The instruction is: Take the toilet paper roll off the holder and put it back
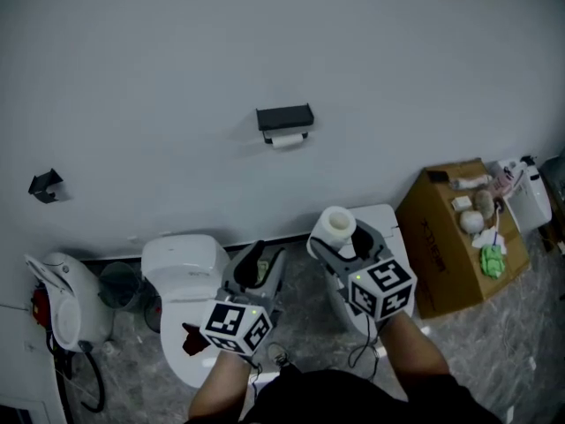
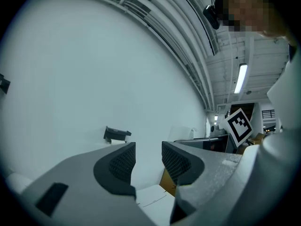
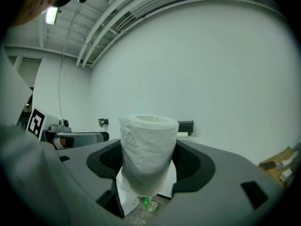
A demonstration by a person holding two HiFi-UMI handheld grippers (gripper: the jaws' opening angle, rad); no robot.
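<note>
The fingers of my right gripper are standing wide and pressing on both sides of the toilet paper roll, holding it upright. It is looking white and soft, with its outer sheet wrinkled and a little loose and the pale hollow core showing at the top. The fingers of my left gripper are sitting a little apart with nothing between them. Out beyond, the black holder is hanging on the white wall, well apart from the roll, with a short white tube showing under it. The only clear print is the black-and-white squares on the marker cube. The dark lettering on the side of the cardboard box at my right is coming out too small to read.
</note>
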